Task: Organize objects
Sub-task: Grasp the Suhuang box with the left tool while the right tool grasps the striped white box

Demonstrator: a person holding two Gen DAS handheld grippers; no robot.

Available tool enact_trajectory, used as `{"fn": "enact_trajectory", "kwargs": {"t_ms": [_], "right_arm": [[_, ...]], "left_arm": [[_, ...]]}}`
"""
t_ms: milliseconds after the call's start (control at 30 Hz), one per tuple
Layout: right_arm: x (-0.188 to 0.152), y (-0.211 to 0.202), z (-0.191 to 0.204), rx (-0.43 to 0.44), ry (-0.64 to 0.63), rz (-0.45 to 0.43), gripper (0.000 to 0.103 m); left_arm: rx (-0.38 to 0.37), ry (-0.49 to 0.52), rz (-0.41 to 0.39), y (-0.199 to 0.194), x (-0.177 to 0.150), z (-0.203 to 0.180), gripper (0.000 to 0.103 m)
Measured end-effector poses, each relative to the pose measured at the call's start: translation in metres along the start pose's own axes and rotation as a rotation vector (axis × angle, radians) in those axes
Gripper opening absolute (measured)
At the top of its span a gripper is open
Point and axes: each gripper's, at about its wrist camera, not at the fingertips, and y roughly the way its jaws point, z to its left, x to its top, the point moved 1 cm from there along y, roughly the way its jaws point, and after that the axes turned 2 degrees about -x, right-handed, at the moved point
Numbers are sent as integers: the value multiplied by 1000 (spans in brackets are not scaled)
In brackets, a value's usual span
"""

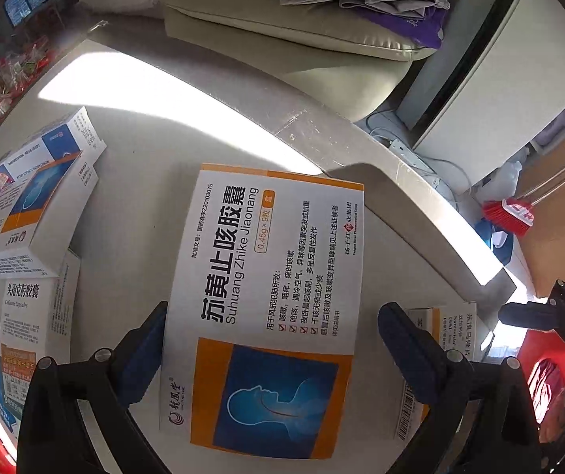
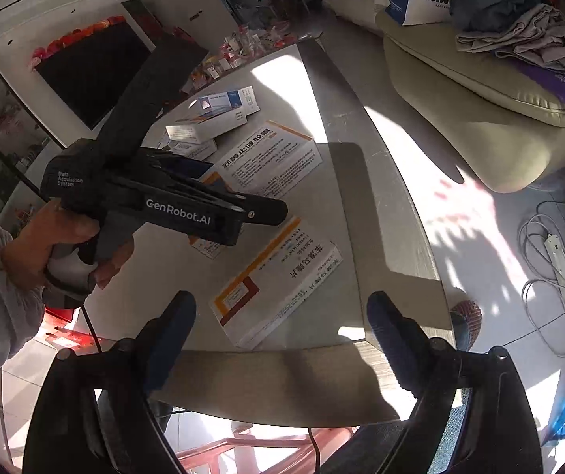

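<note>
While the left gripper (image 1: pixel 270 345) points steeply down at the counter (image 1: pixel 132 205), the Suhuang box (image 1: pixel 270 296) lies flat betw. its fingers (image 1: pixel 144 355). Left finger sits at the box's edge, right finger stands clear of it w/ a gap, so fingers are open, nothing clamped. A 2nd box (image 1: pixel 428 355) shows just behind the right finger. Stacked boxes (image 1: pixel 41 201) lie well off to the left of the fingers.

Right gripper (image 2: pixel 282 339) hangs over the counter's near edge, fingers (image 2: pixel 171 339) spread wide, empty. An orange-red box (image 2: pixel 278 288) lies flat just ahead, betw. the fingertips' line and slightly left. Left hand (image 2: pixel 65 245) and its gripper sit further ahead-left, above the Suhuang box.
</note>
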Motion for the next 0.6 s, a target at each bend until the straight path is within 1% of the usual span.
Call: {"fn": "enact_trajectory", "kwargs": {"t_ms": [33, 167, 233, 267, 367, 467, 500, 600], "right_arm": [[0, 0, 4, 9, -57, 7, 89], [6, 6, 11, -5, -236, 43, 93], [9, 7, 15, -13, -297, 47, 93], [10, 8, 17, -15, -325, 53, 94], [11, 17, 29, -18, -433, 85, 96], [9, 31, 37, -62, -552, 105, 100], [8, 35, 39, -71, -584, 113, 102], [8, 42, 43, -97, -648, 133, 103]], "left_arm": [[17, 18, 4, 1, -1, -3, 103], [15, 18, -2, -1, -2, -2, 103], [19, 4, -39, -6, -3, 0, 92], [17, -9, -56, -9, -4, 3, 84], [-6, -47, -69, -11, -10, 13, 84], [-35, -89, -98, -16, -18, 19, 84], [-48, -115, -110, -18, -22, 22, 84], [-52, -172, -162, -32, -35, 30, 84]]}}
